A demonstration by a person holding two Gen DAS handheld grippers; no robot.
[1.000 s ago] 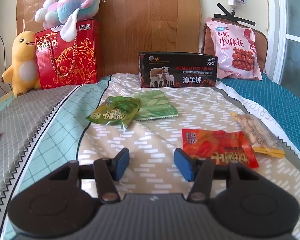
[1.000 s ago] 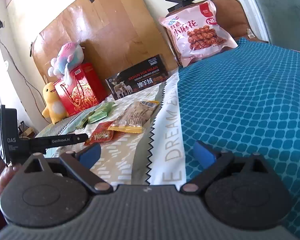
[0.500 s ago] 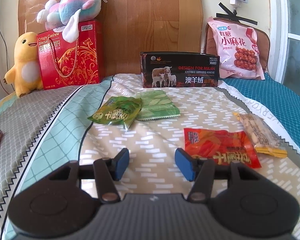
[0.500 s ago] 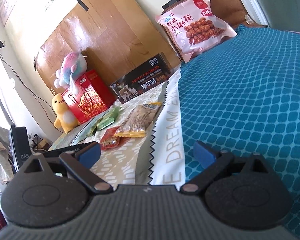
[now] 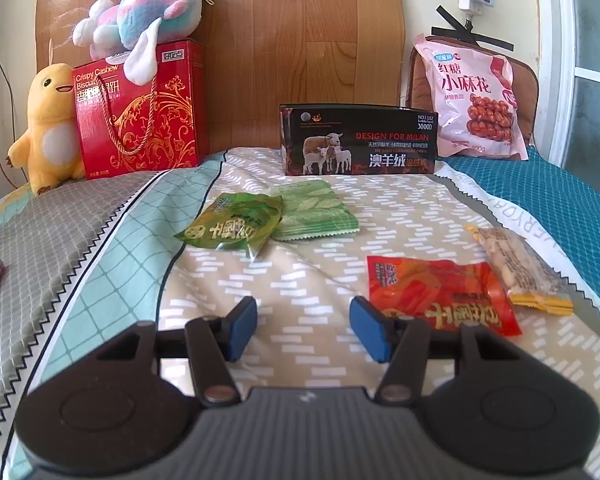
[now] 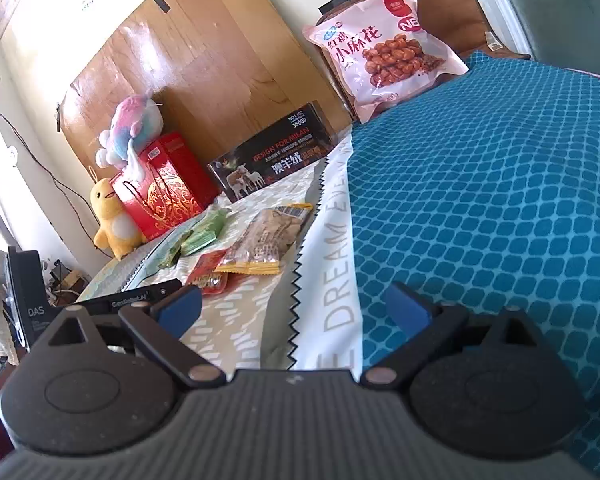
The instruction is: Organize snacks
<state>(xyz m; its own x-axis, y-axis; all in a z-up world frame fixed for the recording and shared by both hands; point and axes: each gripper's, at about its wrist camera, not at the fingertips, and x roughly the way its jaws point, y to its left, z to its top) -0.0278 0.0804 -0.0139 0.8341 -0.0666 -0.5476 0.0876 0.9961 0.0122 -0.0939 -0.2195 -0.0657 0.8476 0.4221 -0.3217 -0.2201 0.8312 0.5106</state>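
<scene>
Four small snacks lie on my bed. A red pack is the nearest one to my left gripper, just ahead of its right finger. A clear pack with a yellow end lies beside the red pack and touches its right side. Farther up the bed is a green pack, and its right edge lies on top of a pale green pack.

My left gripper is partly open and holds nothing. It is low over the tan sheet with the white dashes.

My right gripper is wide open and holds nothing too. It is over the white strip with letters, beside the blue cover. The snacks are off to its left and well apart from it.

A black box with sheep on it stands at the head of the bed. A big pink bag leans up to the right of it. On the left is a red box with a soft pink and blue toy on top. A yellow toy stands beside the red box.
</scene>
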